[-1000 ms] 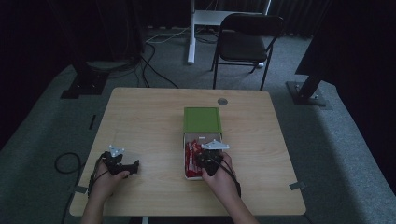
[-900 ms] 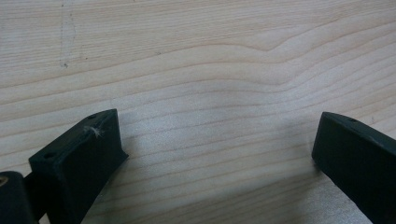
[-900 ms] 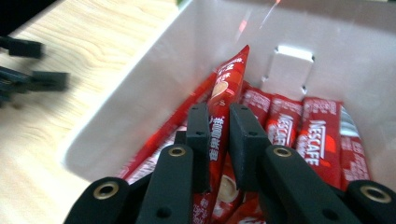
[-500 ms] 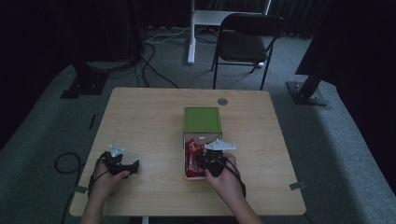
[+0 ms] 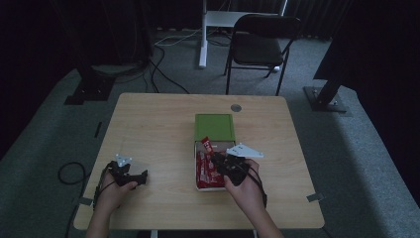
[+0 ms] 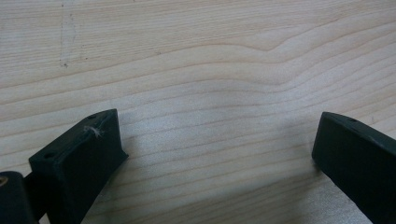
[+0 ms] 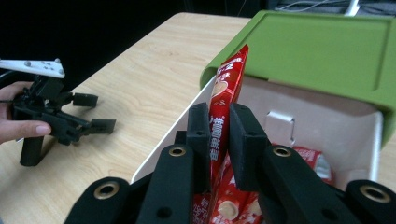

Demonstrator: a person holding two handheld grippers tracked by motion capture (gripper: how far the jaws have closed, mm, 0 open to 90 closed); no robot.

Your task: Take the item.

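So my right tongs are clamped on one red foil snack packet, lifted partly out of the white box near the table's front edge. More packets left inside. Left tongs sit apart, empty.

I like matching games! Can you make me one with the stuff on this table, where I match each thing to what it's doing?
Things:
1. red packet
2. green lid
3. left gripper
4. right gripper

States:
A. open, over bare wood
B. shut on a packet
C. pinched between two black jaws
D. lying at the far end of the white box

Pairs: 1-C, 2-D, 3-A, 4-B
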